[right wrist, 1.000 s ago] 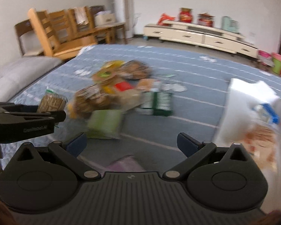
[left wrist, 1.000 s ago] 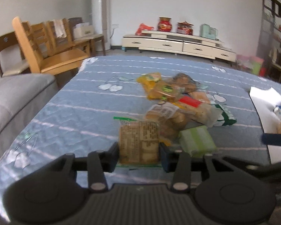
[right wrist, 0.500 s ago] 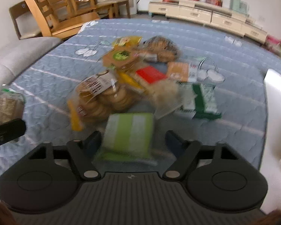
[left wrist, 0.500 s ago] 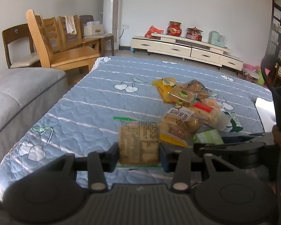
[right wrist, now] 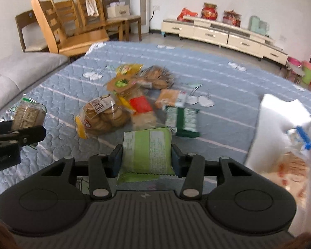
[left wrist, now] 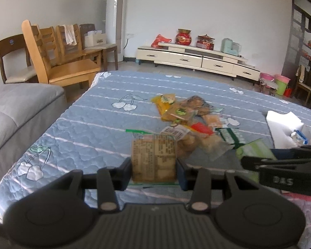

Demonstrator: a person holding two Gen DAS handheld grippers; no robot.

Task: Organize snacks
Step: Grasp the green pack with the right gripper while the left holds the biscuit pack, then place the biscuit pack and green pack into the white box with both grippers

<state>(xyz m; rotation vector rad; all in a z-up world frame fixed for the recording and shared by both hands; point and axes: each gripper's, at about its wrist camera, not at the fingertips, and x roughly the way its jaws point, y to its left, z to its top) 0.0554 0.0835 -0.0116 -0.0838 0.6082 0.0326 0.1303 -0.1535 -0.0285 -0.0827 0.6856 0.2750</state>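
My left gripper (left wrist: 153, 171) is shut on a clear packet of brown crackers (left wrist: 153, 153) with a green top edge, held above the blue quilted cover (left wrist: 89, 124). The jaws of my right gripper (right wrist: 146, 160) are closing, and their pads press a green snack packet (right wrist: 147, 149) that hangs clear of the cover. Each gripper shows in the other's view: the right one (left wrist: 280, 166) at the right edge, the left one (right wrist: 16, 137) at the left edge. A pile of snack packets (right wrist: 124, 103) lies mid-cover beyond both, with a bag of round biscuits (right wrist: 103, 116) nearest.
A white bag (right wrist: 280, 114) holding some packets sits at the right edge of the cover. A grey sofa (left wrist: 16, 108) flanks the left side. Wooden chairs (left wrist: 58, 62) and a low cream cabinet (left wrist: 197, 60) stand along the far wall.
The right gripper came down over the green packet, closed from wide open onto it and lifted it. The left gripper rose slightly, keeping its cracker packet.
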